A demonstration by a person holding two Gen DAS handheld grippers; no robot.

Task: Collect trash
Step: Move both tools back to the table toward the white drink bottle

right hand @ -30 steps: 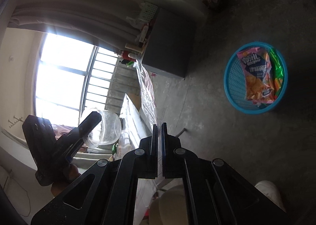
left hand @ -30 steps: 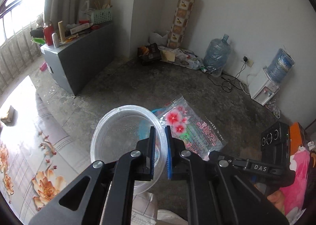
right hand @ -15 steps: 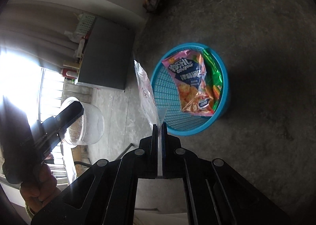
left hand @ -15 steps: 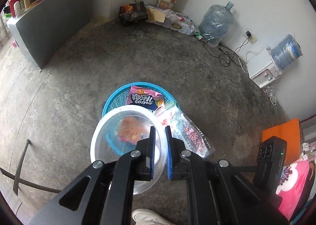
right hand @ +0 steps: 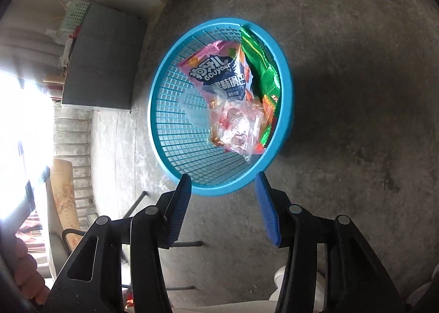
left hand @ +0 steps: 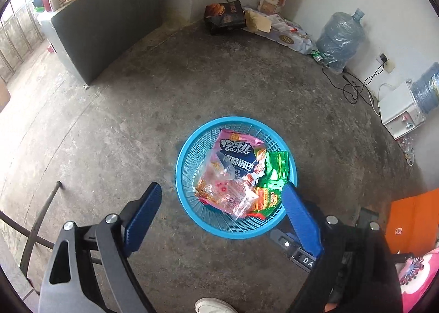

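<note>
A blue plastic basket (left hand: 178, 167) (right hand: 152, 118) stands on the concrete floor. In it lie a pink snack bag (left hand: 236, 148) (right hand: 216, 71), a green wrapper (left hand: 274, 170) (right hand: 260, 66), a clear flowered bag (left hand: 233, 195) (right hand: 238, 126) and a clear plastic container (right hand: 196, 110). My left gripper (left hand: 221, 186) hangs above the basket with its jaws opening wide and nothing between them. My right gripper (right hand: 222, 177) hovers over the basket's near rim, its jaws also opening, with nothing held.
A grey cabinet (left hand: 109, 33) stands at the back left. Boxes and papers (left hand: 225, 16) lie along the far wall beside a water bottle (left hand: 340, 38). Cables (left hand: 354, 85) run to a white dispenser (left hand: 400, 112). A metal rod (left hand: 41, 219) and a shoe (left hand: 214, 306) are close by.
Both grippers came down over the basket and opened. The clear container left the left gripper and the flowered bag left the right; both now lie in the basket.
</note>
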